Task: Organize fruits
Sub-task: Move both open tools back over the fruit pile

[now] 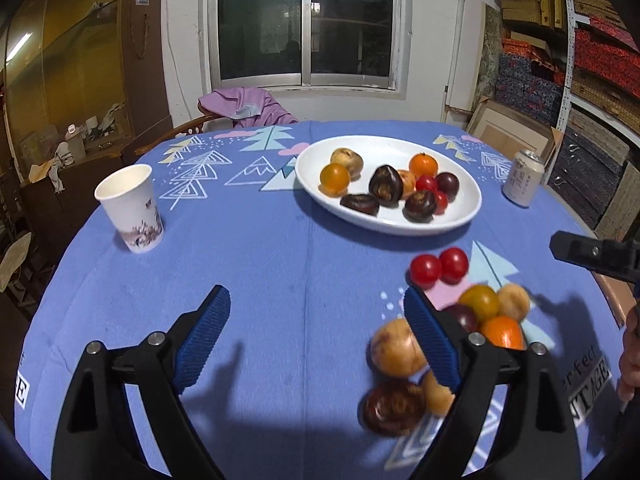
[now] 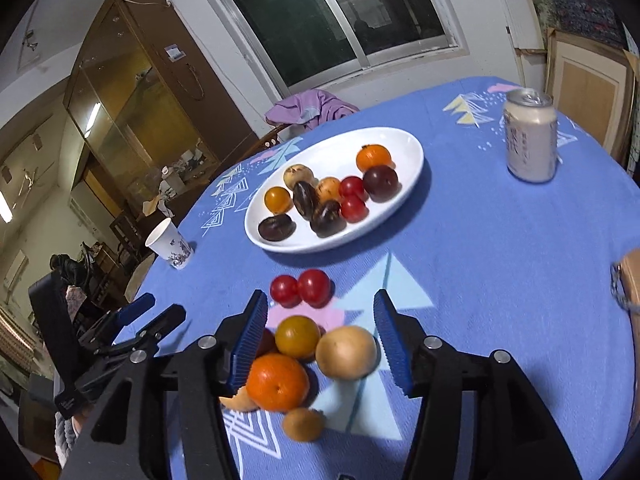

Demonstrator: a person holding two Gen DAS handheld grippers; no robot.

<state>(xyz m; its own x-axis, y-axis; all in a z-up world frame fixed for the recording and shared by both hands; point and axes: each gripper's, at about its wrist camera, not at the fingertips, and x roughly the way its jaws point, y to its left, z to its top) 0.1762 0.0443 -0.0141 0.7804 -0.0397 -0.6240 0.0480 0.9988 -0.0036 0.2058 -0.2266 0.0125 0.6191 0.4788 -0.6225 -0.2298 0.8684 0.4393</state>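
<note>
A white oval plate [image 1: 380, 148] [image 2: 340, 148] at the far side of the blue cloth holds several small fruits: orange, red, yellow, tan and dark brown ones. Nearer lies a loose cluster: two red tomatoes [image 1: 426, 270] [image 2: 285, 289], a yellow tomato [image 2: 298, 336], an orange [image 2: 277, 386] and a tan fruit [image 2: 346, 352]. A dark chestnut-like fruit [image 1: 394, 406] lies at the cluster's near end. My left gripper [image 1: 316, 294] is open over bare cloth, left of the cluster. My right gripper [image 2: 320, 296] is open above the cluster, its pads touching nothing.
A paper cup [image 1: 130, 208] [image 2: 170, 248] stands at the left of the table. A drink can [image 1: 524, 182] [image 2: 530, 136] stands at the right, past the plate. A chair with purple cloth [image 1: 244, 106] is behind the table. The table's edge runs close on the right.
</note>
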